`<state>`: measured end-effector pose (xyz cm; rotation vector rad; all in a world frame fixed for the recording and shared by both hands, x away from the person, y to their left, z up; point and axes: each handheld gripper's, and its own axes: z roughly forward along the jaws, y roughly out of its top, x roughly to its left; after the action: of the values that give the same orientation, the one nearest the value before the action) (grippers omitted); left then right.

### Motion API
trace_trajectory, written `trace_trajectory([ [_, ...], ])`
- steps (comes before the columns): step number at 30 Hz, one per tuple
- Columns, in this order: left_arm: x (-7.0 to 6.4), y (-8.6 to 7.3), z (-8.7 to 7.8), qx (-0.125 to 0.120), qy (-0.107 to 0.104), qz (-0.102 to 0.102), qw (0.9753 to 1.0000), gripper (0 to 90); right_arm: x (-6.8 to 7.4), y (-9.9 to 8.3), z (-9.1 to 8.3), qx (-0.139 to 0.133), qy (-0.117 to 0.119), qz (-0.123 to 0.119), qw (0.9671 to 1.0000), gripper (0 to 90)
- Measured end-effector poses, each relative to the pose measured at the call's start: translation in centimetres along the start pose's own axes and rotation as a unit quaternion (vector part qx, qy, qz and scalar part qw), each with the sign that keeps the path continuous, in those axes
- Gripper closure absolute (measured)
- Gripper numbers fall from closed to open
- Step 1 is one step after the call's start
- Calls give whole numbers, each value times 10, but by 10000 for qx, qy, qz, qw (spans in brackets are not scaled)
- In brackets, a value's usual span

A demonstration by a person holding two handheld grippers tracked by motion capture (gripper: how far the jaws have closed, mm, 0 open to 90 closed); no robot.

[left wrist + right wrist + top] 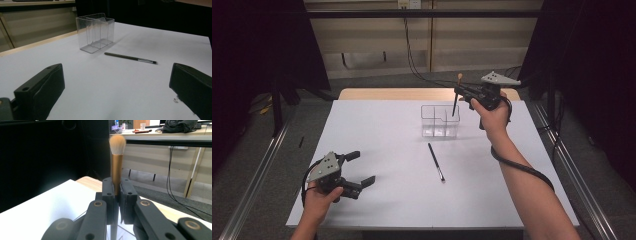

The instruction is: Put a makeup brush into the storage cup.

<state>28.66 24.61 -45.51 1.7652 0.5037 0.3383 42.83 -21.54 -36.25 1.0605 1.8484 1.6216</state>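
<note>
Had the right gripper (pixel 460 91) up over the back right of the table (pixel 377 200), jaws pinched shut on a makeup brush (pixel 116 165), held upright with the fluffy tip on top and the dark handle pointing down at the clear plastic holder (pixel 440 121). Looked like the handle's end hung just above or barely inside the rear compartment, couldn't say which. Felt like a light, stiff thing judging by the look: thin hard handle, smooth gold collar, soft bristles. Seemed slippery where the collar was glossy, so gripping low on the collar where it met the handle made sense, never on the bristles. Probably prone to swinging if pinched loosely. Holder looked thin and tippy too, easy to nudge with the handle going in. Left gripper (pixel 361 169) sat near the front left corner, jaws spread wide, nothing in them. Also had a slim dark pencil-like stick (pixel 130 58) lying flat on the table in front of the holder, apart from it, probably light and rolly, best grabbed mid-shaft.
</note>
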Motion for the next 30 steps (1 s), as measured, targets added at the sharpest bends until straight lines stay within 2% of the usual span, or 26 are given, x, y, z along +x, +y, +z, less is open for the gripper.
trace_trajectory([
  [20, 0, 0, 0, 58, -10, 81, 9999, 0, -1, -11, 4, 153, -46, -84, 9998, 840],
  [30, 0, 0, 1, 44, 2, 50, 10000, 0, -3, -19, 4, 185, -81, -57, 9998, 839],
])
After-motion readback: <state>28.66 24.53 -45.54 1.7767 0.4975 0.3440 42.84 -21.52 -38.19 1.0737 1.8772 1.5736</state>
